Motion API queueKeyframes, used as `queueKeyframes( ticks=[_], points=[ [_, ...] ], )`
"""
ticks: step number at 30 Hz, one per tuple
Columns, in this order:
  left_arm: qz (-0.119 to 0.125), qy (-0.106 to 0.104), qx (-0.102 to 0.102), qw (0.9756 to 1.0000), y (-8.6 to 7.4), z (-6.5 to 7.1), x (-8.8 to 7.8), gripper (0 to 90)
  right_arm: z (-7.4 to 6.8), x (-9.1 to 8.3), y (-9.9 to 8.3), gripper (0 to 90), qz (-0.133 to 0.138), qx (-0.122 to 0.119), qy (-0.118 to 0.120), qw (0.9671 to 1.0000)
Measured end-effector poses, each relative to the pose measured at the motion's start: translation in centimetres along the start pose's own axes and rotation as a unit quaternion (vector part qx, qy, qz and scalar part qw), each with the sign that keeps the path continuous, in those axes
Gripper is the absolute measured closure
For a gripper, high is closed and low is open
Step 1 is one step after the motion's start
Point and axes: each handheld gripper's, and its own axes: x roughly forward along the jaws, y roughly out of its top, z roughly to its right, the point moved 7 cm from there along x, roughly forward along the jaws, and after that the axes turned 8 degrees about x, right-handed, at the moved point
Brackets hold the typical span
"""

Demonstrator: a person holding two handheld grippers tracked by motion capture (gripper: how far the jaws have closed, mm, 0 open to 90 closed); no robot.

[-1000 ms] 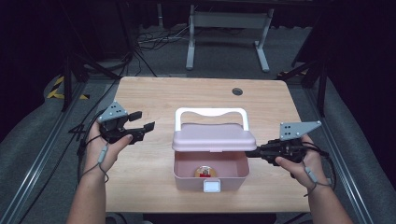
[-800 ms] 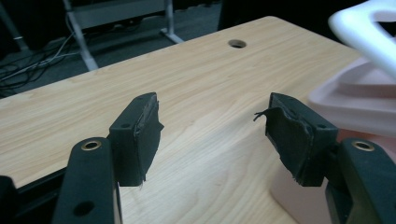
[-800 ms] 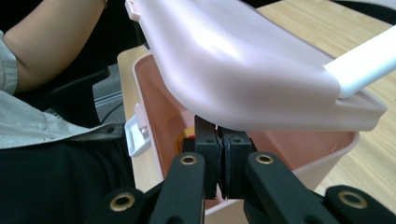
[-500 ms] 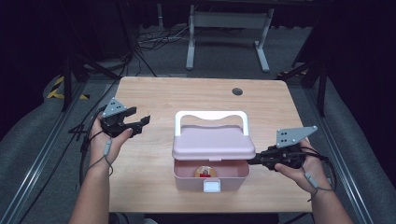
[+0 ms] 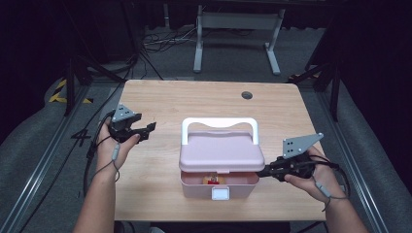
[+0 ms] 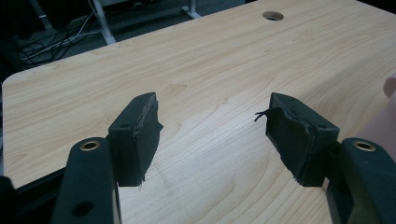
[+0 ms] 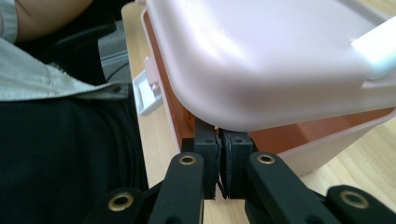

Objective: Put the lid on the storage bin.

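A pink box (image 5: pixel 219 167) stood on the wooden table (image 5: pixel 194 104), near the edge on the person's side and about in the middle of its width. Its lid (image 5: pixel 221 150) was raised a little at the front, so a gap showed between the lid and the lower part, and through this gap something small and red (image 5: pixel 211 182) was visible inside. A white handle (image 5: pixel 218 128) stood upright at the back of the lid, and a white latch (image 5: pixel 219 194) hung on the front wall of the box.

The right gripper (image 5: pixel 268 171) was at the right side of the box, with its tips at the gap under the lid. In the right gripper view its jaws were pressed together, and the tips (image 7: pixel 220 140) reached just under the edge of the lid (image 7: pixel 261 56), at the rim of the lower part (image 7: pixel 327 135). Whether they pinched the rim or only touched it I could not tell. The inside wall of the box looked orange-brown there.

The left gripper (image 5: pixel 145 130) was held over the left part of the table, well apart from the box. In the left gripper view its jaws stood wide, with nothing between them except the bare wood of the table (image 6: pixel 210 70). A round hole (image 5: pixel 247 95) was in the far part of the table top
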Motion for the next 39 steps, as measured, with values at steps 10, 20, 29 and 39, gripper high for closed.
queueKeyframes(
  ticks=[10, 20, 29, 39],
  points=[
    [-0.004, -0.003, -0.005, 1.0, -0.3, 0.0, 0.3, 35.4, -0.3, 0.4, -0.7, 87.4, -0.039, -0.005, 0.012, 0.9992],
    [-0.006, -0.005, -0.005, 1.0, -0.4, 0.0, 0.5, 35.4, -0.5, 0.6, -1.4, 87.2, -0.075, -0.006, 0.02, 0.997],
    [-0.01, -0.007, -0.003, 0.9999, -0.5, 0.0, 0.5, 35.4, -0.4, 0.5, -1.8, 87.0, -0.095, -0.004, 0.021, 0.9953],
    [-0.012, -0.007, -0.003, 0.9999, -0.5, 0.0, 0.6, 35.3, -0.3, 0.5, -2.3, 86.5, -0.115, 0.002, 0.024, 0.9931]
  ],
)
